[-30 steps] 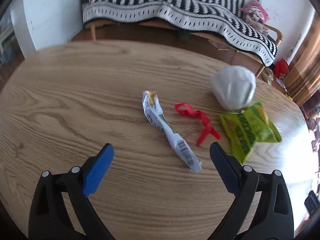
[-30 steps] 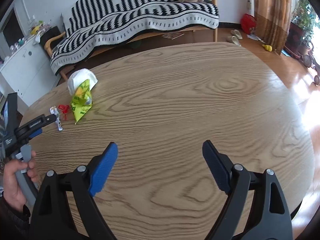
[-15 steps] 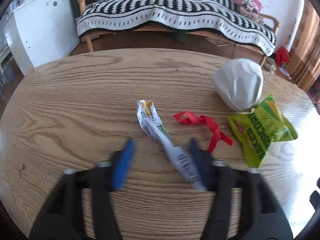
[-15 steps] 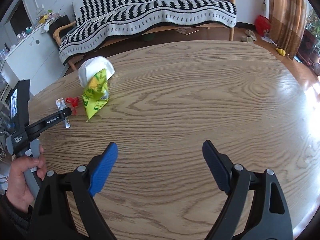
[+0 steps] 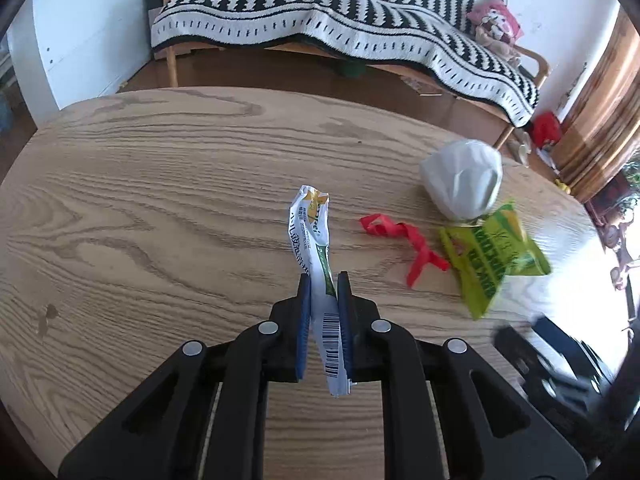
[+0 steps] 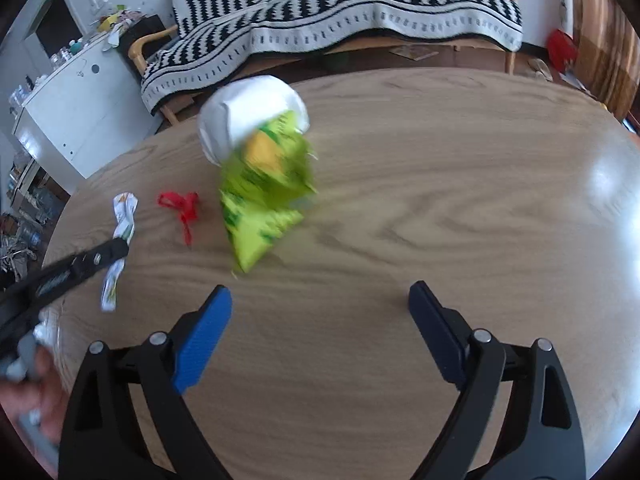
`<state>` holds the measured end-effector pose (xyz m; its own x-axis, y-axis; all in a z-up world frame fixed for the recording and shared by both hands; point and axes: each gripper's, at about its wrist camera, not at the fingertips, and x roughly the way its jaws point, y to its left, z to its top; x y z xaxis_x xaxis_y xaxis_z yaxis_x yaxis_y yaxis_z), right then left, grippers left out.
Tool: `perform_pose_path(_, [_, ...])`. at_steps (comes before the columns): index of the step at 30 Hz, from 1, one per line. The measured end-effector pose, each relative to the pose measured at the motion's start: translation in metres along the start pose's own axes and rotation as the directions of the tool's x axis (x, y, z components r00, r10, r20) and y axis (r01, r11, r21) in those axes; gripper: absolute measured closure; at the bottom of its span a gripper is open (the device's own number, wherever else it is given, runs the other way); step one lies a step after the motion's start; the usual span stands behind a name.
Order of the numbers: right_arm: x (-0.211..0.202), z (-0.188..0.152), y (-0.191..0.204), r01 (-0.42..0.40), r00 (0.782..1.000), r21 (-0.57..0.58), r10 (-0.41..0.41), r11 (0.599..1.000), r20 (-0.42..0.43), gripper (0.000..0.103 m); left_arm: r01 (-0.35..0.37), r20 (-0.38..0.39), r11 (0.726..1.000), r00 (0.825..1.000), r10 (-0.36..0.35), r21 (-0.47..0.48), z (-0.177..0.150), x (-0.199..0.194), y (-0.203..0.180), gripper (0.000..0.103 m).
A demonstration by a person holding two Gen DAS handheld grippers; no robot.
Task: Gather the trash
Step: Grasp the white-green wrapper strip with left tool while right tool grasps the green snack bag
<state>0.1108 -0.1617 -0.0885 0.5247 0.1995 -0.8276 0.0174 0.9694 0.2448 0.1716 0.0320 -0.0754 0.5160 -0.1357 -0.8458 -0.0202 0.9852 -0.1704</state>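
My left gripper [image 5: 324, 280] is closing its jaws on a twisted white wrapper [image 5: 314, 236] with a barcode; the blue pads press its lower half and its upper end sticks out over the wooden table [image 5: 160, 208]. To the right lie a red ribbon [image 5: 404, 236], a green snack bag [image 5: 492, 256] and a white paper ball [image 5: 464, 184]. My right gripper [image 6: 320, 304] is open and empty, just short of the green snack bag [image 6: 264, 196]. The white wrapper [image 6: 120, 236] and the left gripper [image 6: 116, 250] show at the left of the right wrist view.
A sofa with a black-and-white striped blanket [image 5: 340, 28] stands beyond the table. A white cabinet [image 5: 76, 36] is at the far left. A person's hand [image 6: 36, 400] holds the left gripper's handle. The table's right half [image 6: 480, 200] is bare wood.
My left gripper's jaws went from wide open to closed on the white wrapper. My right gripper moved left toward the green bag, which now looms much larger.
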Motion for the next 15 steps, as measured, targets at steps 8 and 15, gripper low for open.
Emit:
perform_pose_path(8, [0.032, 0.040, 0.021, -0.014, 1.000, 0.018, 0.014, 1.000, 0.027, 0.023, 0.030, -0.012, 1.000, 0.999, -0.030, 0.004, -0.002, -0.006, 0.002, 0.090])
perform_pose_path(15, [0.003, 0.024, 0.025, 0.015, 0.998, -0.087, -0.009, 0.996, 0.061, 0.056, 0.045, -0.012, 0.999, 0.999, -0.045, 0.011, -0.001, -0.007, -0.008, 0.090])
